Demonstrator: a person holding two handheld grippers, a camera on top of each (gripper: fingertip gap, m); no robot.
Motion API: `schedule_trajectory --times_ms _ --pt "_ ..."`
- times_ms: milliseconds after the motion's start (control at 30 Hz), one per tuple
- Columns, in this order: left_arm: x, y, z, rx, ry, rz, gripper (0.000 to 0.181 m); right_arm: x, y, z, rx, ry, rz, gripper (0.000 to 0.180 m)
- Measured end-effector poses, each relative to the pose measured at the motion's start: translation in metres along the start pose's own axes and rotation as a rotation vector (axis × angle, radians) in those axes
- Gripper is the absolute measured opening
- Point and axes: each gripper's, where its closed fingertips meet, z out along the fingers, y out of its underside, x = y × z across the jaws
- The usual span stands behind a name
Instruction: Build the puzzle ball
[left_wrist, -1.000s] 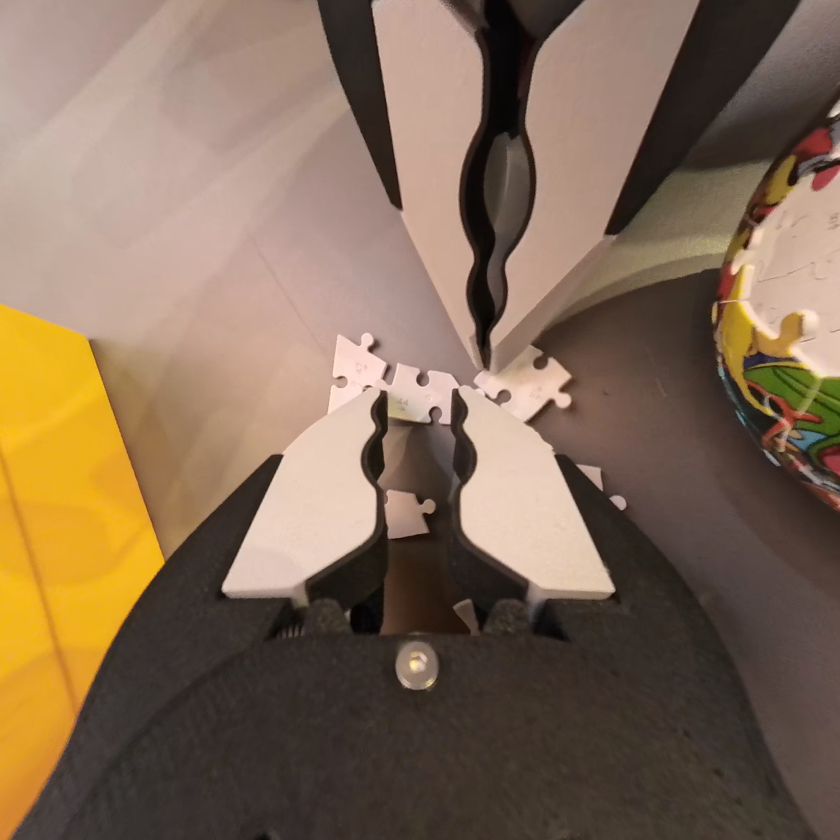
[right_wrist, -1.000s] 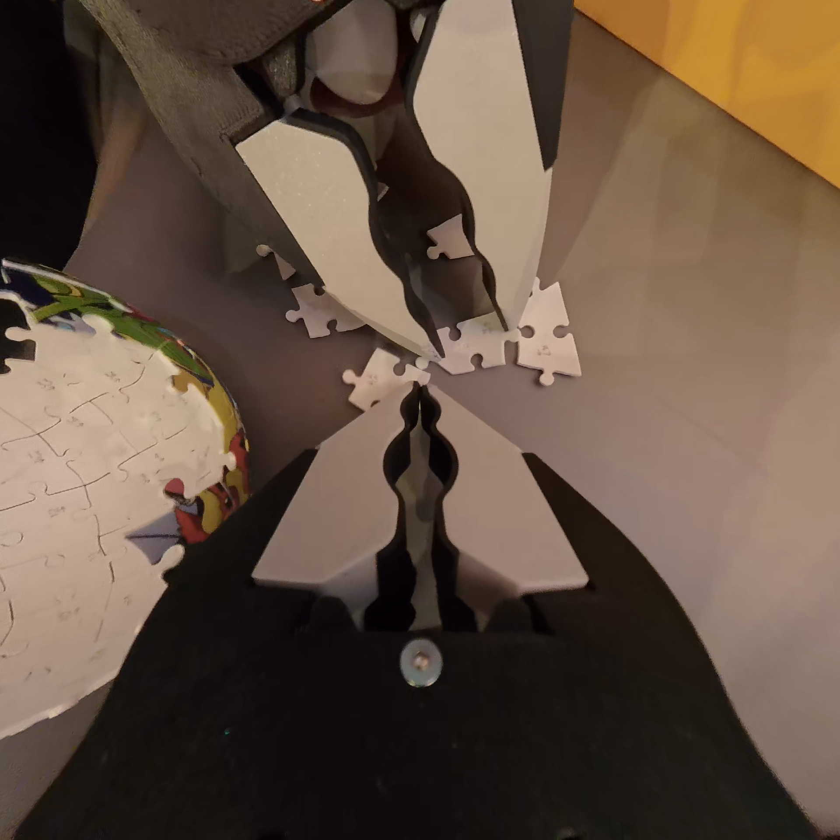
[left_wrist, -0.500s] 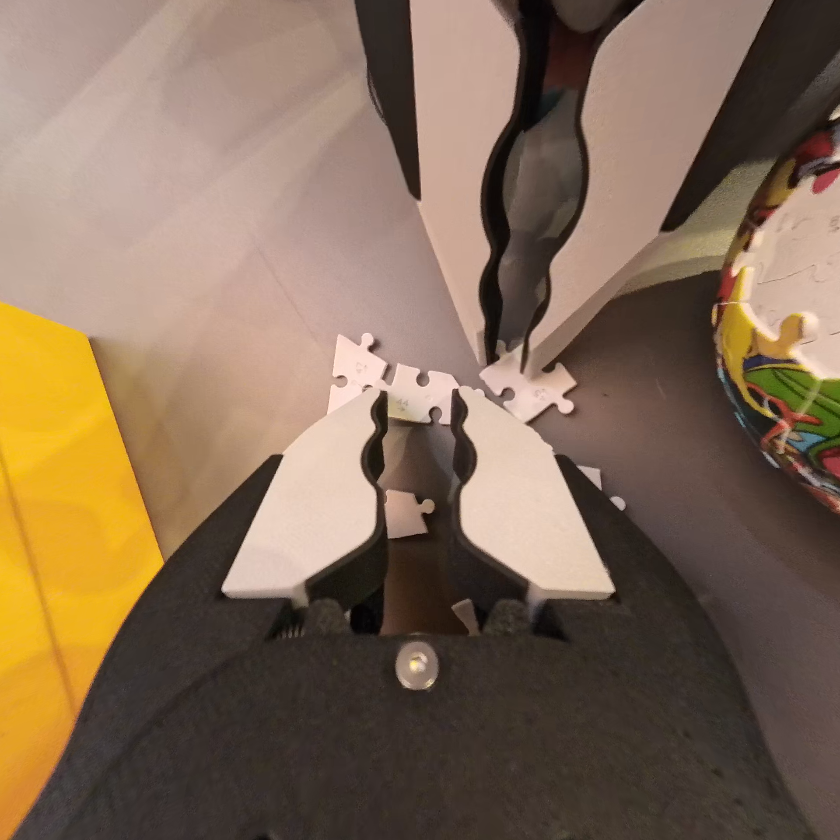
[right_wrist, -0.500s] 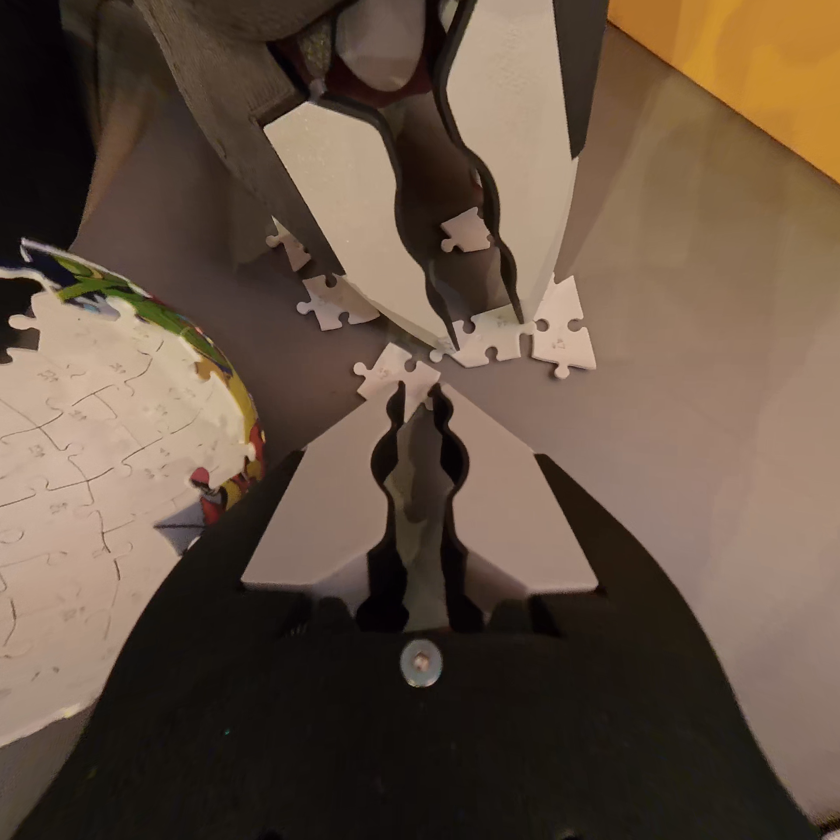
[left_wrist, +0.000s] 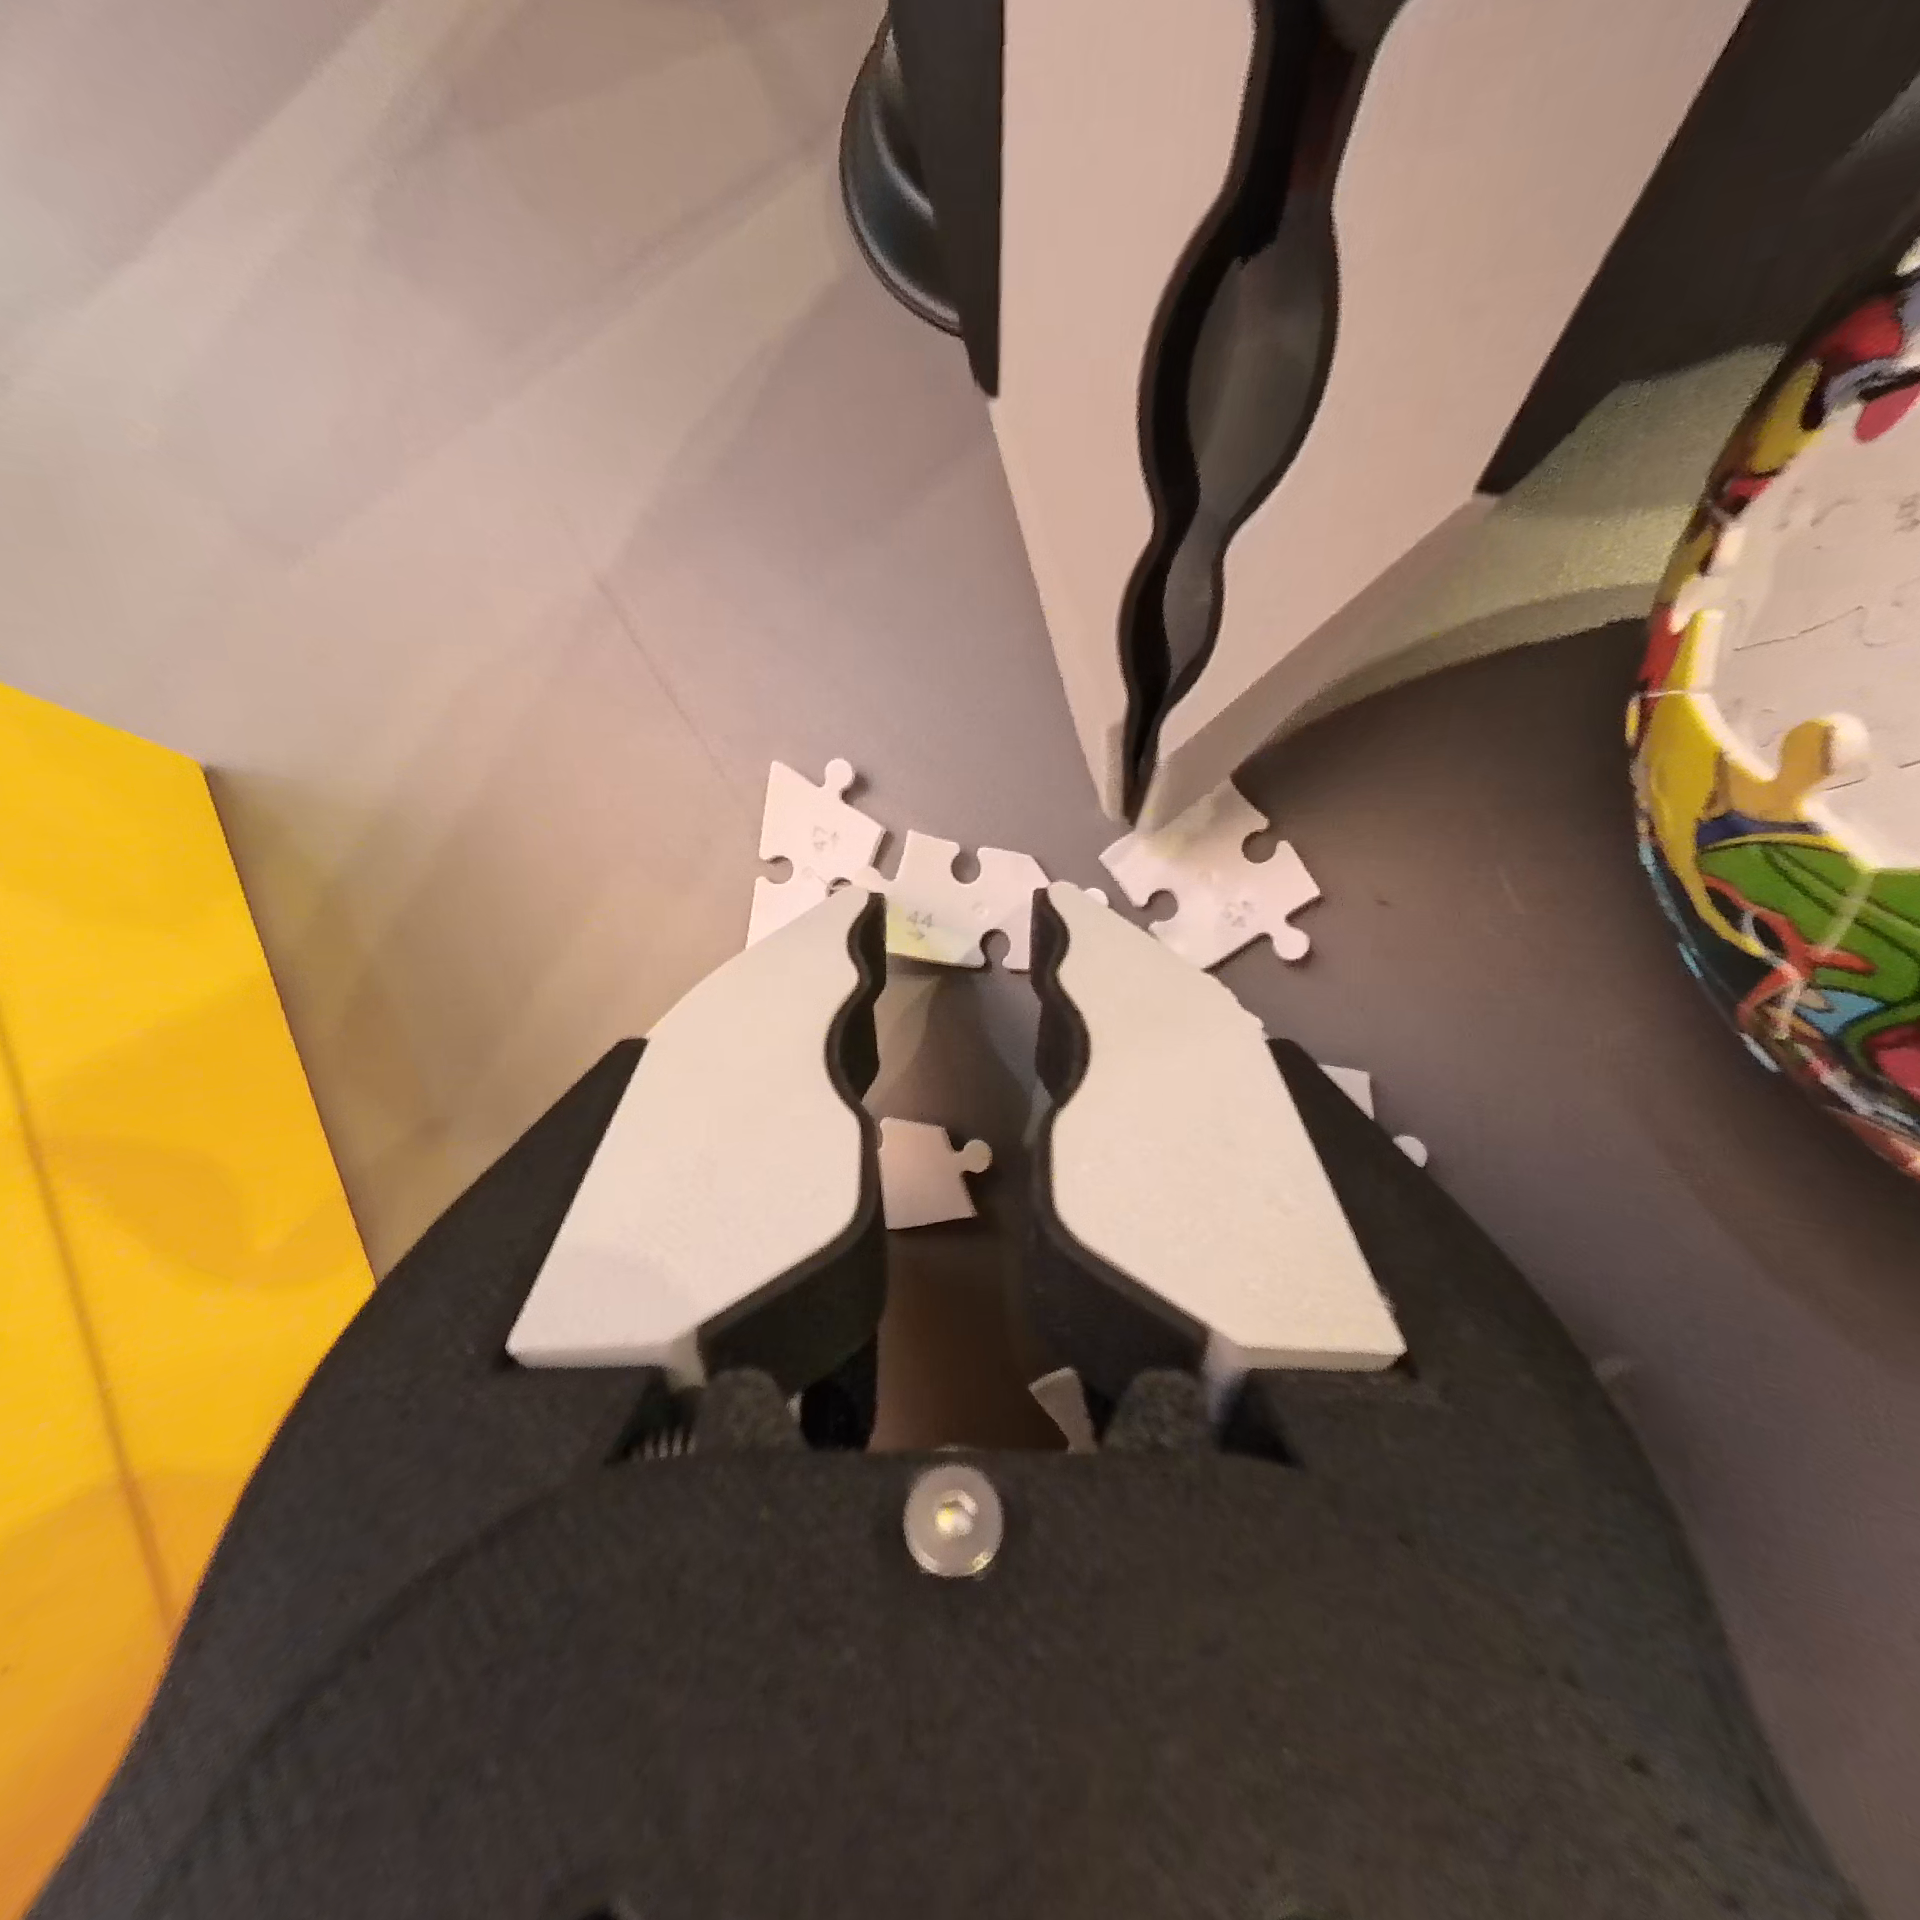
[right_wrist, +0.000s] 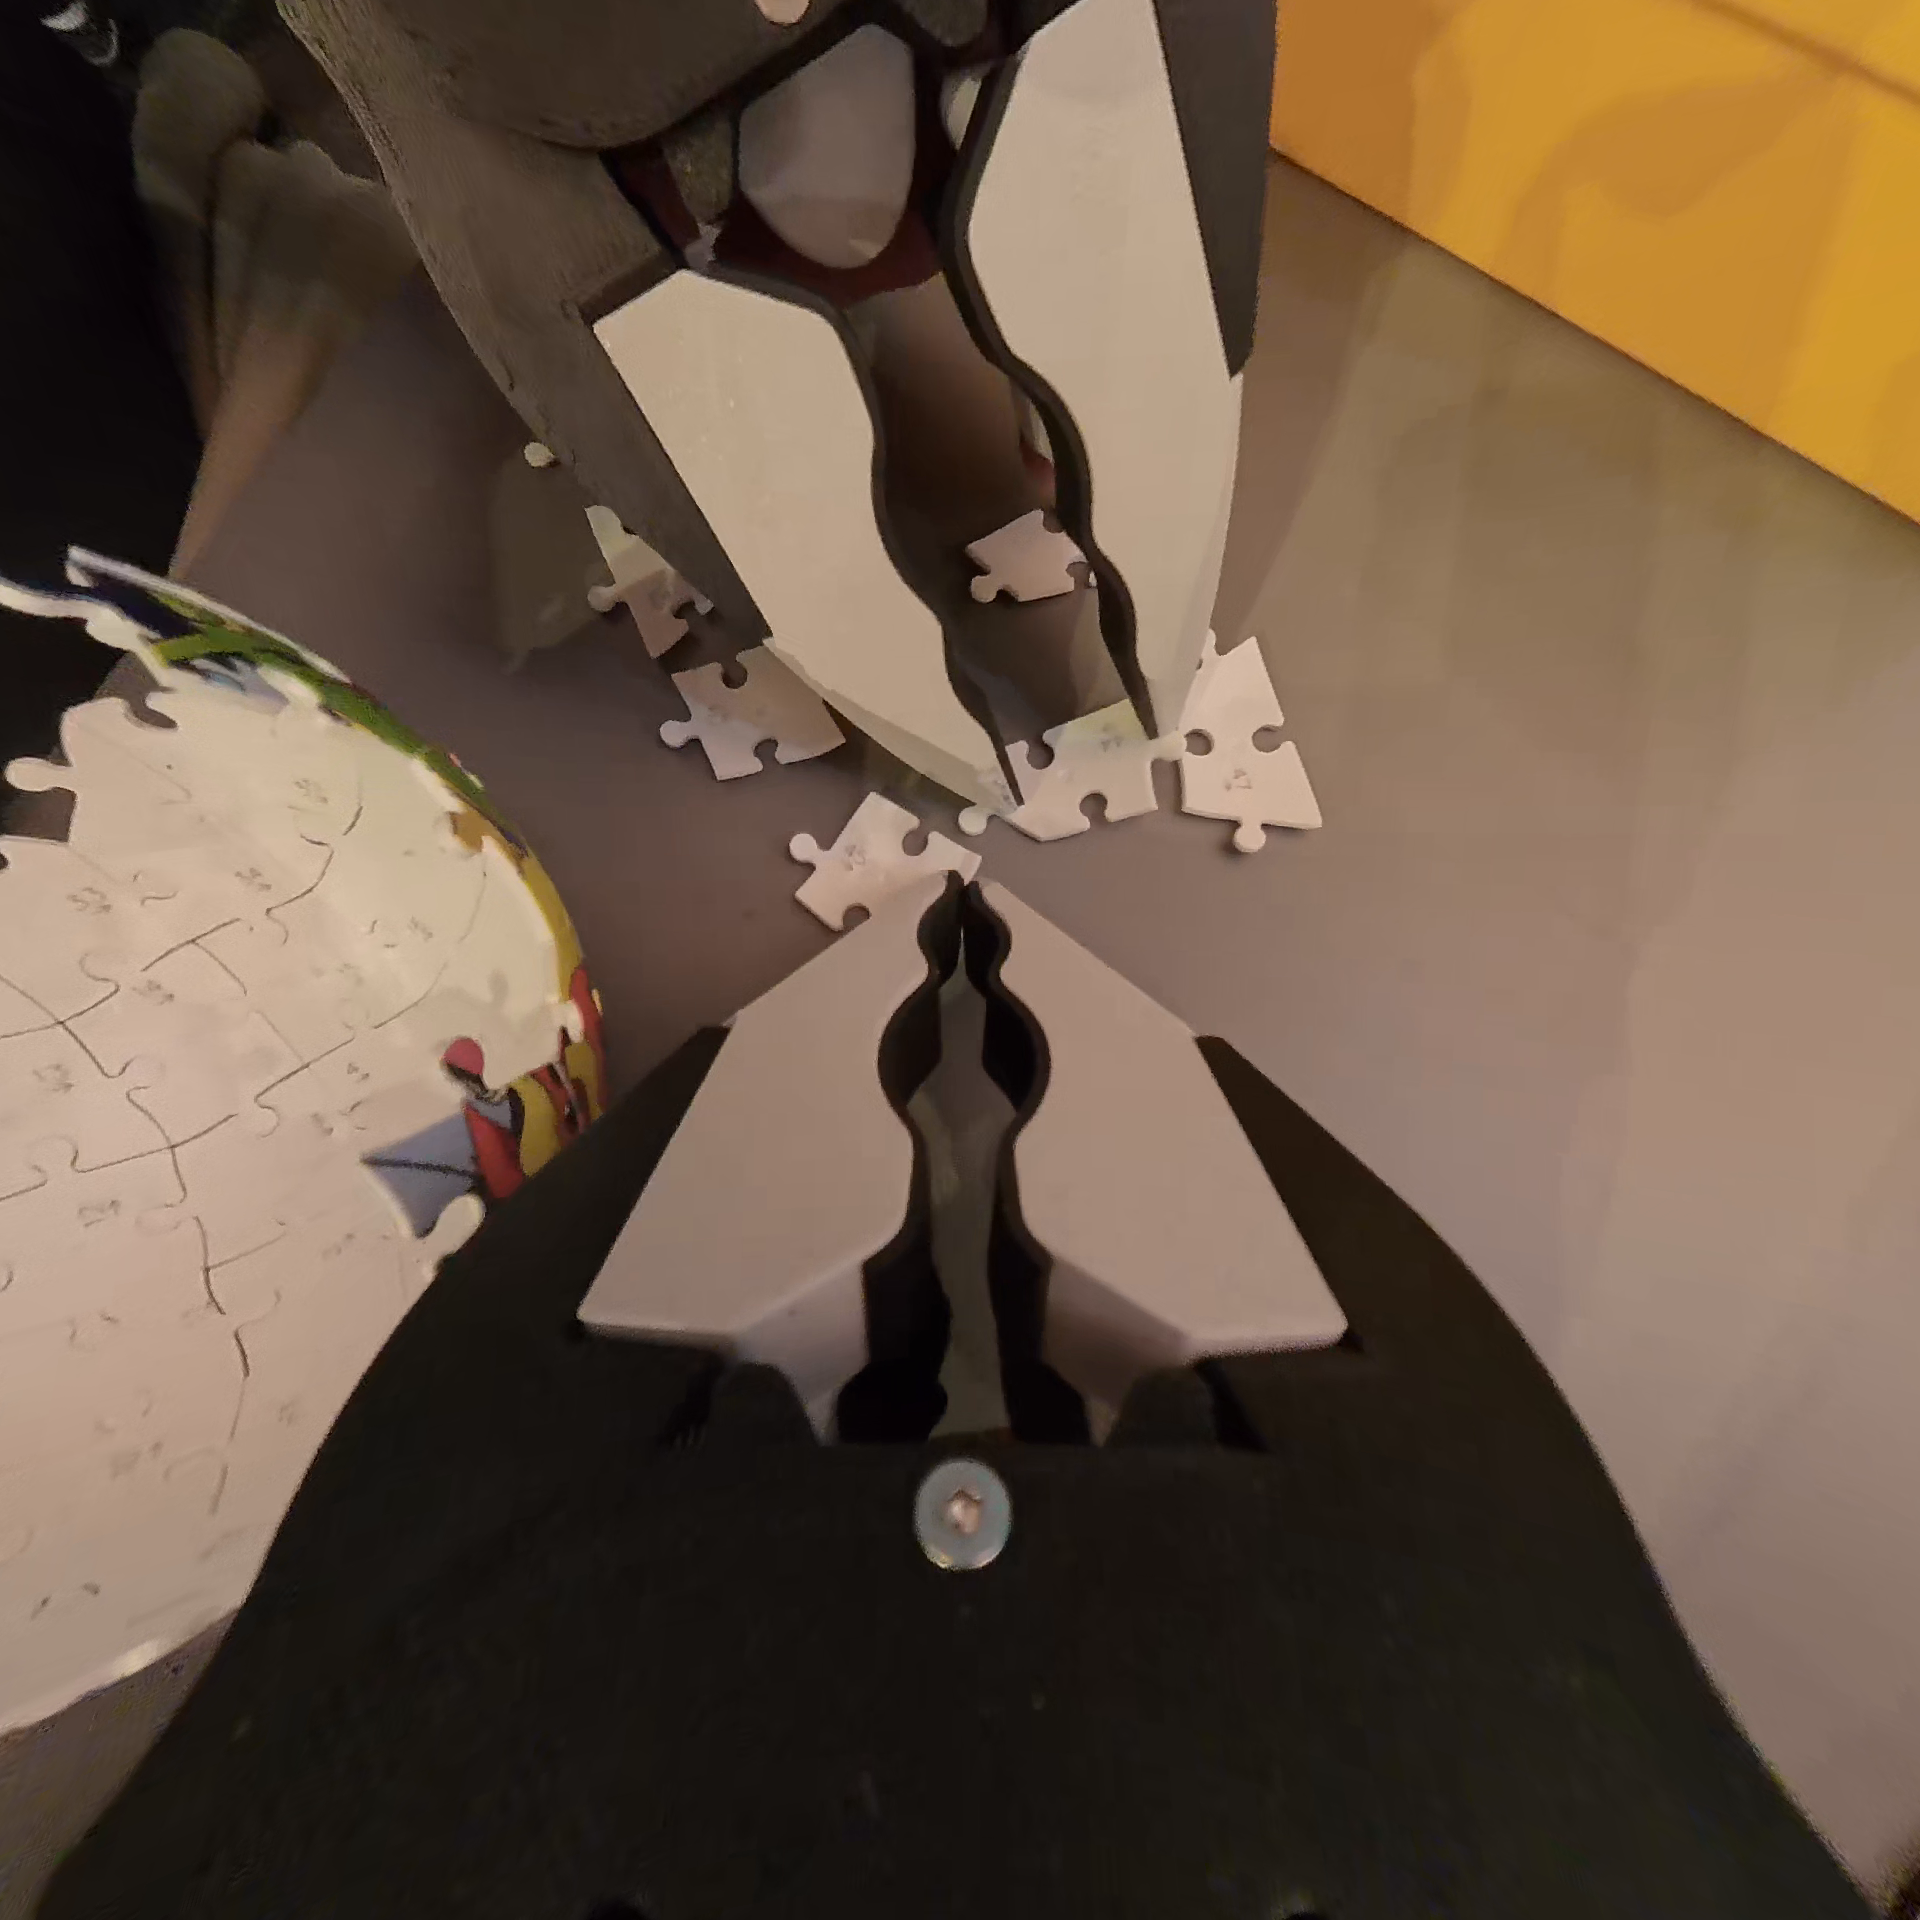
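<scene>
My right hand-held gripper (right_wrist: 961, 894), jaws pressed together on the near corner of a white puzzle piece (right_wrist: 878, 857) flat on the counter (right_wrist: 1507, 1039), had the half-built puzzle ball (right_wrist: 239, 1039) to its left; left hand-held gripper (left_wrist: 961, 914) stood apart, empty.

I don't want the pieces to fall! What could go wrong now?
The right gripper seems to pinch only a corner of its puzzle piece, so it might slip out when lifted. The open left gripper straddles the middle piece beside it; the two could bump and scatter pieces. The half-built puzzle ball sits close and could get nudged.
</scene>
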Motion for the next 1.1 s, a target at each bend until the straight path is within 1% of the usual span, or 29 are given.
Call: schedule_trajectory --times_ms 67,200,233,267,300,333,367,433,533,700,733,767,1100 --pt "0.000 0.000 0.000 0.001 0.001 -0.002 0.026 0.001 -0.005 -0.003 0.029 0.001 0.012 0.000" --pt "0.000 0.000 0.000 0.000 0.004 -0.009 0.026 -0.005 0.003 -0.003 -0.037 0.002 -0.020 0.000" --pt "0.000 0.000 0.000 0.001 0.003 -0.009 0.026 -0.005 0.006 -0.004 -0.060 0.012 -0.030 0.007" --pt "0.000 0.000 0.000 0.001 0.002 -0.009 0.026 -0.005 0.006 -0.004 -0.063 0.013 -0.037 0.020" --pt "0.000 0.000 0.000 0.001 0.003 -0.009 0.026 -0.007 0.006 -0.004 -0.065 0.002 -0.036 0.029" --pt "0.000 0.000 0.000 0.001 0.004 -0.009 0.026 -0.008 0.007 -0.002 -0.081 -0.002 -0.038 0.037" --pt "0.000 0.000 0.000 0.001 0.005 -0.011 0.026 -0.007 0.008 -0.001 -0.095 0.001 -0.047 0.041" --pt "0.000 0.000 0.000 0.000 0.003 -0.009 0.026 -0.007 0.006 0.002 -0.088 -0.001 -0.055 0.038" --pt "0.001 0.000 0.000 -0.001 0.000 -0.007 0.026 -0.006 0.004 0.005 -0.081 0.006 -0.073 0.019" --pt "0.001 0.000 0.000 -0.001 0.001 -0.007 0.026 -0.006 0.002 0.005 -0.058 0.003 -0.054 0.015" --pt "0.001 0.000 0.000 -0.001 0.001 -0.007 0.026 -0.006 -0.001 0.004 -0.036 0.000 -0.043 0.007" --pt "0.001 0.000 0.000 0.000 0.001 -0.008 0.026 -0.005 -0.002 0.003 -0.020 0.002 -0.027 0.003" --pt "0.001 -0.001 -0.001 -0.001 -0.003 -0.008 0.026 0.005 0.000 0.005 -0.042 0.052 -0.009 0.000"
